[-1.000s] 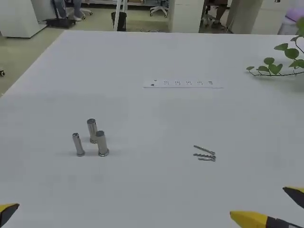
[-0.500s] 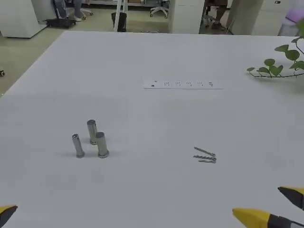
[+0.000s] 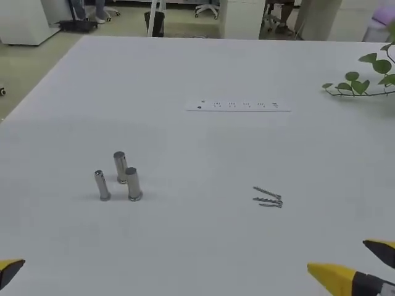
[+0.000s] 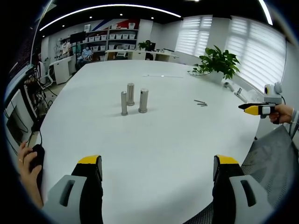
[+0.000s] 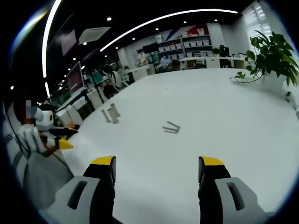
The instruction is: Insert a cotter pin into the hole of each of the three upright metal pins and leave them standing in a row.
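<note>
On the white worktop [image 3: 203, 68] the three metal pins [image 3: 133, 184] stand upright in a tight cluster on the left, roughly midway between the near and far edges. They form a small triangle, not a line: one to the left, one a little farther back, and one to the right and nearer. In the left gripper view narrow gaps show between them, so they stand just beside one another without touching.

The cotter pins [image 3: 267, 198] lie flat on the worktop to the right of centre, well apart from the metal pins. There look to be three, bunched together and roughly parallel. They are too small to make out in detail.

The left hand-held gripper [image 4: 157, 161] hovers over the near left edge of the worktop. Its yellow-tipped jaws are spread wide with nothing between them, and they face the cluster of metal pins. The right hand-held gripper [image 5: 156, 161] is at the near right, its jaws likewise wide apart and empty, pointing toward the cotter pins. Neither one touches any part.

Farther back, near the middle of the worktop, lies a white power strip [image 3: 237, 105]. Leafy stems of a green plant [image 3: 370, 77] reach in over the far right edge.
</note>
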`<state>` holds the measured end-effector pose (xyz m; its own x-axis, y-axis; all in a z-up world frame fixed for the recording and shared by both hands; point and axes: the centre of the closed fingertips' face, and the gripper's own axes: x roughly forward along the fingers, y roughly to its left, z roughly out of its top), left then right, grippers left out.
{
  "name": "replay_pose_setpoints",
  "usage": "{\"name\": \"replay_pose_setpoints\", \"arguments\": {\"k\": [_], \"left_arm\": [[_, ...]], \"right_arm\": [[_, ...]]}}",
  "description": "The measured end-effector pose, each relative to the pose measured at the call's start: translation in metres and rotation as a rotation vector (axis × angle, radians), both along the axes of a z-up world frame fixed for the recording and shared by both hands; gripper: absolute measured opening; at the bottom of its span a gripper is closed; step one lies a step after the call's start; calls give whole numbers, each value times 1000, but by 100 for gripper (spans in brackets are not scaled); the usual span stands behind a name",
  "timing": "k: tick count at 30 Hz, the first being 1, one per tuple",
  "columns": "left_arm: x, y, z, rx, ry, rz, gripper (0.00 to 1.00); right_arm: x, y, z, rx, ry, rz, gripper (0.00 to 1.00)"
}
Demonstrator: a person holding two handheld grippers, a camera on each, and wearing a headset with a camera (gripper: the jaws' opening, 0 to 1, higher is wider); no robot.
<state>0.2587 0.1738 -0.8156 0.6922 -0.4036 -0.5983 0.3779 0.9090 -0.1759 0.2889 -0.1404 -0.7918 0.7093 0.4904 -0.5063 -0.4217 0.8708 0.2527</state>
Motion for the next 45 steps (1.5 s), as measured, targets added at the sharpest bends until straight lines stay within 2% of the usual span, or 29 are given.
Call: {"name": "replay_pose_setpoints", "arguments": {"k": [5,7,11,14,17,20,23,26,28,34,36,40,45], "left_arm": [[4,3,2,7,-8,-4,99],[7,5,1,2,5,2,99],[11,6,2,1,-2,4,99],[11,6,1,-1,6,1,99],[11,6,-1,-4,13,0,99],[9,6,-3,-13,38,1,99],[10,9,-5,-11,45,10,99],[11,11,-4,-4,38,10,99],[13,13,-3,1,34,12,94],[25,24,2,24,2,28,92],[28,27,2,27,-2,27,91],[36,33,4,38,-22,23,88],[47,39,5,55,-33,18,86]], "right_arm": [[0,-2,-3,-19,-2,-3,75],[1,-3,-4,-20,2,-13,80],[3,-4,-6,-17,16,-29,87],[3,-3,-7,-10,23,-33,88],[4,-3,-5,-18,8,-28,88],[4,-3,-5,-13,14,-33,88],[4,-4,-5,-19,12,-38,88],[6,-5,-4,-26,-2,-35,86],[6,-5,-3,-30,-2,-35,86],[6,-6,-1,-37,-3,-35,85],[6,-6,-1,-44,0,-36,84],[3,-5,-7,-53,45,-30,81],[2,-5,-8,-63,46,-26,81]]}}
